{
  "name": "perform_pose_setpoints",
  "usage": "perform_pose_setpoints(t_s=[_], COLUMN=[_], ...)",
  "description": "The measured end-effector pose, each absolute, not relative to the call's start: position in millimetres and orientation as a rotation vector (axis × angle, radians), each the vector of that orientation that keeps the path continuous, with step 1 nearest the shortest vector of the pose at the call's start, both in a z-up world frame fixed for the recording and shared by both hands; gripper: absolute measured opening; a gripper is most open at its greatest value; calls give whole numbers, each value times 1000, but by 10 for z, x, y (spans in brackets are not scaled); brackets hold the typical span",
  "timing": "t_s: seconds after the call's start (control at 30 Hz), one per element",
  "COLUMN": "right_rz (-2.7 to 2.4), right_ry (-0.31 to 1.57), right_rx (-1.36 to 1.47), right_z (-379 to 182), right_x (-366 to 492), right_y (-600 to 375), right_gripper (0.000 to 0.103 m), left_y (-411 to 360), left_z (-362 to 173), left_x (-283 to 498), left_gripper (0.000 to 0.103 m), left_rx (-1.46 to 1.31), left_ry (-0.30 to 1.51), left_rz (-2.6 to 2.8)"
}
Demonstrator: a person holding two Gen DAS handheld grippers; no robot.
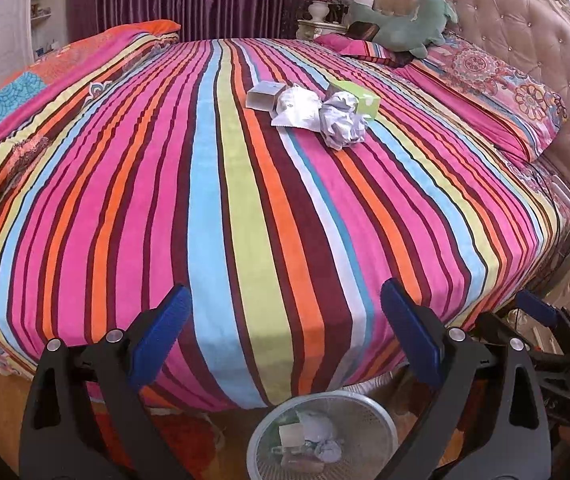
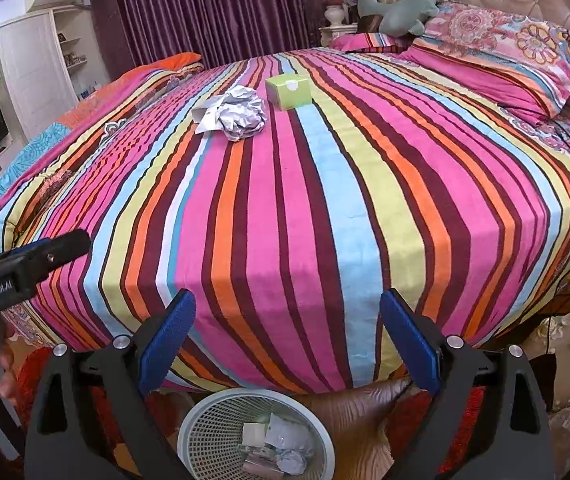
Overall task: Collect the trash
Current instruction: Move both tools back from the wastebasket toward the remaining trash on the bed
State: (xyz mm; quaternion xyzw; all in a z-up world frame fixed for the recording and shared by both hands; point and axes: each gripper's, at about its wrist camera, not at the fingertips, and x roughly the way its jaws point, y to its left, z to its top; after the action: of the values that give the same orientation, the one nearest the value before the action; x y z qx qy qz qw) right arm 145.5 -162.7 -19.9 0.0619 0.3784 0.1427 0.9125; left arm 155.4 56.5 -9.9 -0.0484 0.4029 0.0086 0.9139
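Observation:
Trash lies far out on the striped bedspread: a crumpled paper ball (image 1: 343,120) (image 2: 243,114), a white wrapper (image 1: 295,108) (image 2: 207,114), a small grey box (image 1: 263,94) and a green box (image 1: 359,98) (image 2: 289,90). A white mesh bin (image 1: 325,436) (image 2: 255,436) with several scraps inside stands on the floor at the bed's foot, below both grippers. My left gripper (image 1: 285,332) is open and empty over the bed's near edge. My right gripper (image 2: 287,336) is open and empty too, beside it on the right.
The bed (image 2: 325,208) fills both views. Patterned pillows (image 2: 501,60) and a green plush toy (image 1: 409,24) lie by the tufted headboard (image 1: 525,28). A folded orange quilt (image 1: 85,56) lies at the far left. Purple curtains and white cabinets (image 2: 25,72) stand behind.

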Motion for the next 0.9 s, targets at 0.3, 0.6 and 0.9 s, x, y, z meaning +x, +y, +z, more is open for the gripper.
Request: perform_pose_setpoints(t_s=[0.3,0.6,0.9], right_rz=[320,318,317], right_ry=[751,748,752], right_rx=[129,121,139], right_z=[-106,-86,-134], right_x=[1539,1627,1795], right_y=[-1564,-1534,-1570], right_gripper=[89,89,89], left_y=[641,661,671], left_z=[-54,-69,-156], left_x=[1661,1799,2068], left_gripper=[93,93,93], left_rx=[-122,-115,-106], left_ry=[844,856,875], left_rz=[29,32,29])
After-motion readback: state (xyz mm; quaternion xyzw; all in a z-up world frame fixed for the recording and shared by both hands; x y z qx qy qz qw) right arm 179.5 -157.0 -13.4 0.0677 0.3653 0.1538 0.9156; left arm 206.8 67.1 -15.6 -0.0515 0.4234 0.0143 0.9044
